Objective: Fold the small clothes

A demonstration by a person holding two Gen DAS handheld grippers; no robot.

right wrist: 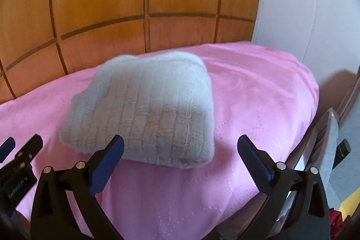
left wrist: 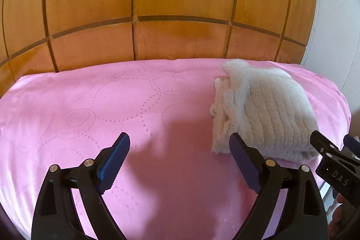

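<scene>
Both grippers, left gripper (left wrist: 180, 163) and right gripper (right wrist: 181, 161), hang spread and empty over the pink bedspread (left wrist: 90, 105); the white knit garment (right wrist: 144, 114) lies folded there, so I'd press its loose edges flat.

"DAS" stands on the right gripper (left wrist: 337, 145).

Support surface: bed covered by a pink bedspread (left wrist: 90, 105) with a stitched dotted-circle pattern, filling the lower half of both views. One item lies directly on it: a folded white knit garment (left wrist: 265, 111), right of centre in the left wrist view, centre-left in the right.
</scene>
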